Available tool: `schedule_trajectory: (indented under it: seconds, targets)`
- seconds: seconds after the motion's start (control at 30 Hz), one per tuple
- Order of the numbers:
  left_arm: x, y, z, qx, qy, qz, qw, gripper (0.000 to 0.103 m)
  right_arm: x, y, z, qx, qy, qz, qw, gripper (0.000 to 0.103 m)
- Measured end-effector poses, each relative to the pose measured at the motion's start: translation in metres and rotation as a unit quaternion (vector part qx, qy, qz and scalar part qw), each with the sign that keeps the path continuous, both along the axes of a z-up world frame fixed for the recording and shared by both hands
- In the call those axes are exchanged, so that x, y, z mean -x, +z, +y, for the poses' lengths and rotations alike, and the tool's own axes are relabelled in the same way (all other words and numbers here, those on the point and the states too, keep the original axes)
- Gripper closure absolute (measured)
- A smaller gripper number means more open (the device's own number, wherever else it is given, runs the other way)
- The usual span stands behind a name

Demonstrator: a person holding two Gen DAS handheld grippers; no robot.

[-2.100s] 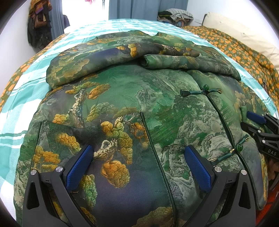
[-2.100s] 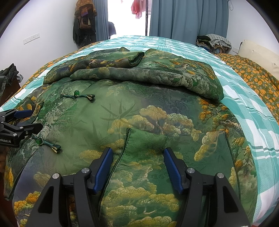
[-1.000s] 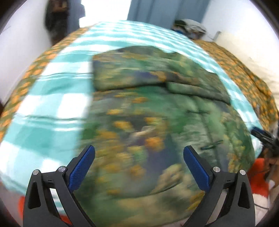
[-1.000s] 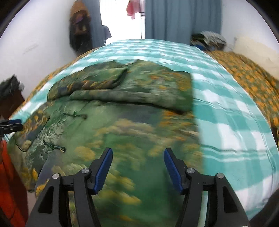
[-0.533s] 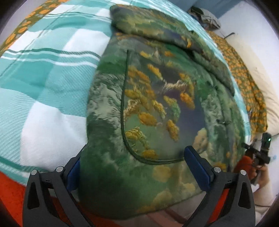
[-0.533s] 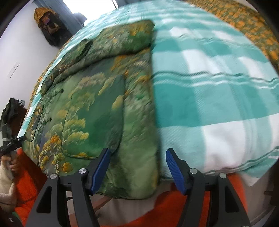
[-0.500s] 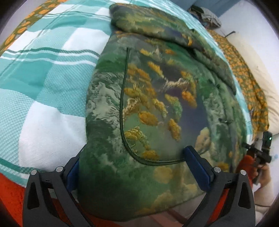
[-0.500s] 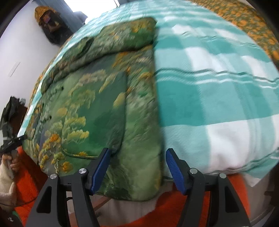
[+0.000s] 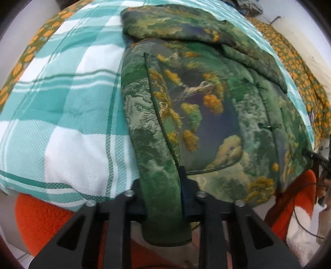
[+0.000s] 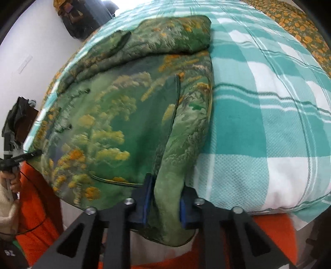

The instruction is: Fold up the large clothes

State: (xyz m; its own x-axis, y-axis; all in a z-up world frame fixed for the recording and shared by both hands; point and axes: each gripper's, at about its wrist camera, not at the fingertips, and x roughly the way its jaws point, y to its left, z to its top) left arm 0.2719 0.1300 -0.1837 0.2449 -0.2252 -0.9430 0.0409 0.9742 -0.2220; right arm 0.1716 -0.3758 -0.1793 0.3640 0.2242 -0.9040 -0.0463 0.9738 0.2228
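At the bottom centre of each view, a hem corner of the jacket is clenched by the left gripper and right gripper; the jacket's length stretches away up the bed.

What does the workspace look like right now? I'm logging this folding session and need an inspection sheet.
Surface: bed with a teal-and-white checked cover, orange-flowered blanket along its far side.
Job's things: padded green jacket lying flat on the bed, sleeves folded across its top, hem hanging over the near edge.
Clutter: pile of clothes at the far end of the bed.
Grippers: left gripper shut on the jacket's hem at one corner; right gripper shut on the hem at the other corner.
Cables: thin dark cable near the person's orange clothing.
Surroundings: white wall, dark clothing hanging on it.
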Motion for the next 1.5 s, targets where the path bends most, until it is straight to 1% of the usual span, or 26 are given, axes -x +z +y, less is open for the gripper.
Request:
schedule_trajectory:
  seconds: [0.1, 0.2, 0.23, 0.33, 0.47, 0.6, 0.7, 0.77, 0.8, 0.87, 0.93, 0.97, 1.0, 1.03, 1.1, 1.17, 1.2, 1.23, 1.27, 1.3, 1.33, 1.37, 1.4, 1.43, 1.47, 1.5]
  targets:
    - [-0.002, 0.02, -0.001, 0.01, -0.008, -0.016, 0.9998, 0.089, -0.001, 0.019, 0.004, -0.005, 0.009, -0.019, 1.0, 0.087]
    - [0.003, 0.036, 0.008, 0.039, -0.001, -0.026, 0.9989, 0.089, 0.002, 0.033, 0.003, -0.021, 0.011, -0.034, 0.999, 0.087]
    - [0.011, 0.041, 0.019, 0.049, 0.001, -0.028, 0.9984, 0.089, 0.002, 0.039, 0.001, -0.028, 0.011, -0.038, 0.999, 0.087]
    - [0.027, 0.051, 0.027, 0.067, 0.0, -0.029, 0.9974, 0.089, 0.006, 0.044, 0.002, -0.044, 0.012, -0.037, 0.998, 0.088]
    - [0.053, 0.055, 0.034, 0.076, 0.0, -0.009, 0.9971, 0.089, 0.025, 0.049, -0.009, -0.057, 0.018, -0.021, 0.998, 0.088]
    - [0.092, 0.068, 0.056, 0.1, 0.004, 0.021, 0.9948, 0.089, 0.057, 0.057, -0.008, -0.112, 0.012, 0.007, 0.994, 0.089]
    - [0.116, 0.091, 0.071, 0.122, 0.01, 0.035, 0.9918, 0.09, 0.079, 0.079, -0.01, -0.184, 0.008, 0.011, 0.983, 0.089]
    - [0.122, 0.109, 0.077, 0.155, 0.022, 0.024, 0.9874, 0.09, 0.085, 0.097, -0.014, -0.225, 0.001, 0.001, 0.974, 0.089]
    - [0.118, 0.122, 0.082, 0.17, 0.029, 0.009, 0.985, 0.09, 0.085, 0.109, -0.016, -0.244, -0.003, -0.009, 0.97, 0.089]
    - [0.101, 0.144, 0.089, 0.19, 0.037, -0.03, 0.9807, 0.09, 0.077, 0.126, -0.021, -0.265, -0.008, -0.03, 0.964, 0.089]
    - [0.072, 0.155, 0.095, 0.198, 0.037, -0.067, 0.9772, 0.089, 0.053, 0.14, -0.026, -0.279, -0.005, -0.065, 0.958, 0.089]
    - [0.051, 0.155, 0.099, 0.195, 0.041, -0.079, 0.9767, 0.089, 0.041, 0.142, -0.028, -0.278, -0.006, -0.076, 0.958, 0.089]
    - [0.022, 0.151, 0.103, 0.197, 0.049, -0.087, 0.9754, 0.089, 0.022, 0.142, -0.032, -0.274, -0.01, -0.088, 0.958, 0.089]
    - [0.004, 0.143, 0.104, 0.202, 0.058, -0.089, 0.9738, 0.089, 0.007, 0.14, -0.034, -0.27, -0.016, -0.097, 0.958, 0.089]
    - [-0.056, 0.117, 0.113, 0.215, 0.085, -0.085, 0.9692, 0.088, -0.039, 0.127, -0.041, -0.265, -0.036, -0.111, 0.957, 0.09]
    - [-0.102, 0.096, 0.108, 0.21, 0.095, -0.091, 0.9688, 0.084, -0.082, 0.11, -0.043, -0.261, -0.052, -0.12, 0.956, 0.09]
    - [-0.114, 0.088, 0.112, 0.201, 0.095, -0.094, 0.9705, 0.081, -0.104, 0.1, -0.046, -0.254, -0.066, -0.124, 0.957, 0.09]
    - [-0.135, 0.076, 0.107, 0.187, 0.097, -0.097, 0.9727, 0.075, -0.127, 0.086, -0.048, -0.253, -0.077, -0.123, 0.957, 0.089]
    - [-0.154, 0.064, 0.102, 0.184, 0.099, -0.094, 0.9735, 0.074, -0.141, 0.076, -0.049, -0.249, -0.083, -0.121, 0.957, 0.089]
    - [-0.163, 0.053, 0.099, 0.174, 0.1, -0.085, 0.9759, 0.069, -0.16, 0.059, -0.05, -0.237, -0.1, -0.118, 0.959, 0.088]
    - [-0.168, 0.043, 0.097, 0.162, 0.104, -0.072, 0.9786, 0.065, -0.166, 0.051, -0.05, -0.234, -0.111, -0.115, 0.959, 0.088]
    - [-0.175, 0.034, 0.094, 0.157, 0.108, -0.058, 0.98, 0.063, -0.179, 0.033, -0.05, -0.234, -0.128, -0.103, 0.958, 0.086]
    - [-0.178, 0.028, 0.094, 0.161, 0.114, -0.046, 0.9792, 0.06, -0.188, 0.017, -0.05, -0.239, -0.142, -0.087, 0.956, 0.079]
    - [-0.174, 0.026, 0.098, 0.171, 0.12, -0.043, 0.9771, 0.057, -0.192, 0.004, -0.051, -0.255, -0.157, -0.073, 0.951, 0.071]
    - [-0.172, 0.027, 0.104, 0.196, 0.128, -0.044, 0.9711, 0.055, -0.193, -0.002, -0.052, -0.276, -0.169, -0.07, 0.944, 0.053]
    - [-0.169, 0.031, 0.114, 0.23, 0.134, -0.048, 0.9626, 0.048, -0.193, -0.006, -0.055, -0.306, -0.183, -0.077, 0.931, 0.039]
